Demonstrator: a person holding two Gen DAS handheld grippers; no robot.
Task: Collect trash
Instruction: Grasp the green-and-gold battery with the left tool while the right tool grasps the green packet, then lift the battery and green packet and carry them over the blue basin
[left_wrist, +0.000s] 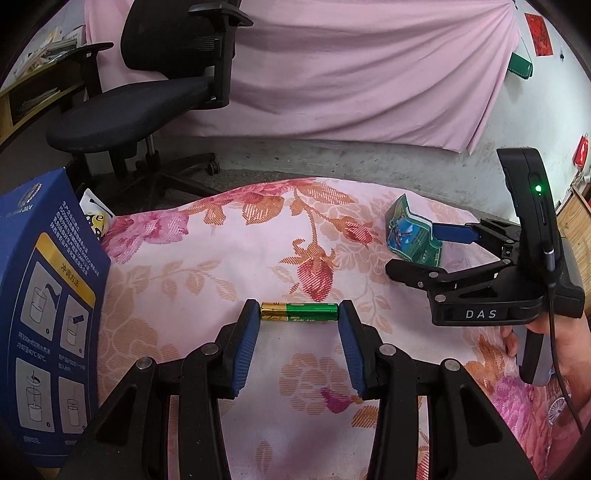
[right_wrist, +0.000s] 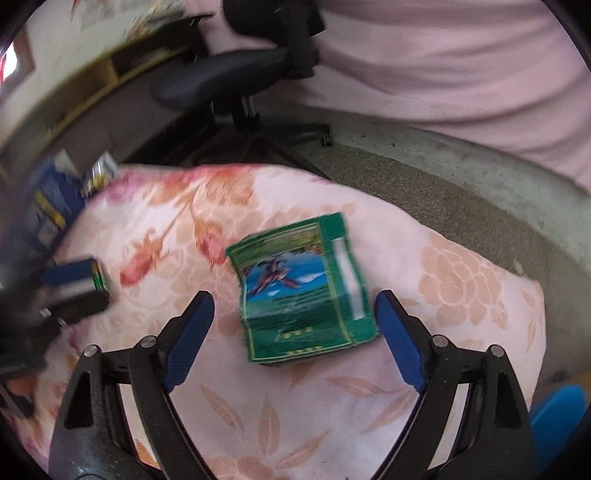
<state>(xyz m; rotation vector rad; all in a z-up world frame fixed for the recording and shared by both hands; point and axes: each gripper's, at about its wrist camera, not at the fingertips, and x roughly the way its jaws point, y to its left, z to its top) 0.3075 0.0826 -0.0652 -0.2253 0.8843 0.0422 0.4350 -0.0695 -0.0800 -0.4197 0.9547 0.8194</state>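
Trash pickup partly under way: one piece gripped, one about to be.

Battery sits clamped end to end in the left gripper, near the middle of the flowered table. Right gripper hovers with jaws spread wide around the crumpled green packet near the table's far right edge, not yet pinching it. Blue box at the left edge looks like the drop spot; both items remain undelivered.

A floral-clothed table carries a green packet mid-frame; a blue box possibly rests at left.
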